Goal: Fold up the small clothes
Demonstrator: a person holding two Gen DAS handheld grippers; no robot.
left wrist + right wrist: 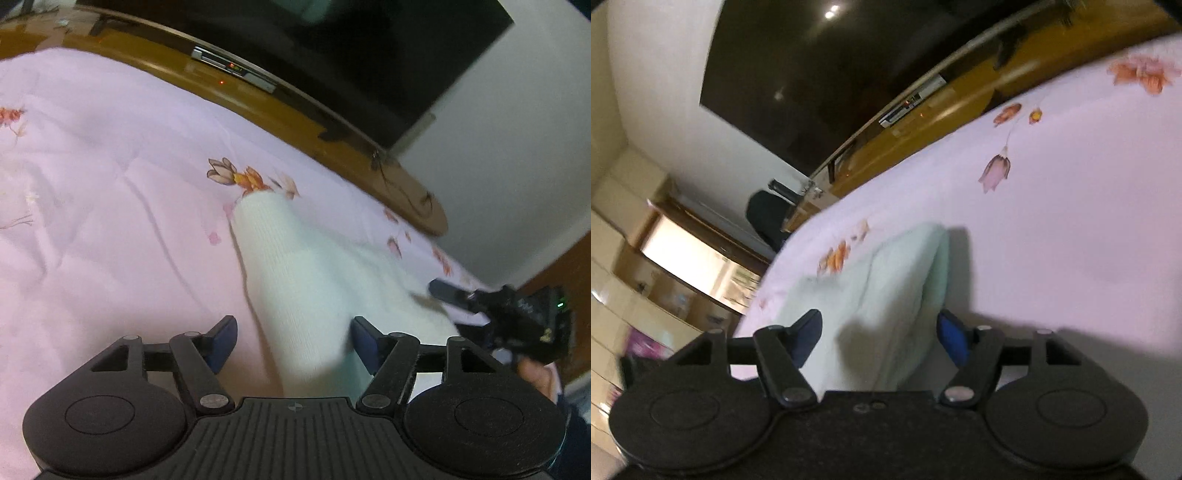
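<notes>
A small white knitted garment (295, 273) lies on a pink floral bedspread (110, 184), one ribbed sleeve pointing away. My left gripper (291, 341) is open, its blue pads on either side of the garment's near end, close above it. The right gripper shows at the right edge of the left wrist view (443, 291), over the garment's right side. In the right wrist view the garment (879, 291) looks pale green-white and folded into layers. My right gripper (879, 338) is open and straddles its near edge. Both views are motion-blurred.
A curved wooden footboard (280, 114) edges the bed beyond the garment. A dark TV screen (369, 55) stands behind it against a white wall. A dark chair (768, 218) and wooden cabinets (676, 258) are off the bed's left side in the right wrist view.
</notes>
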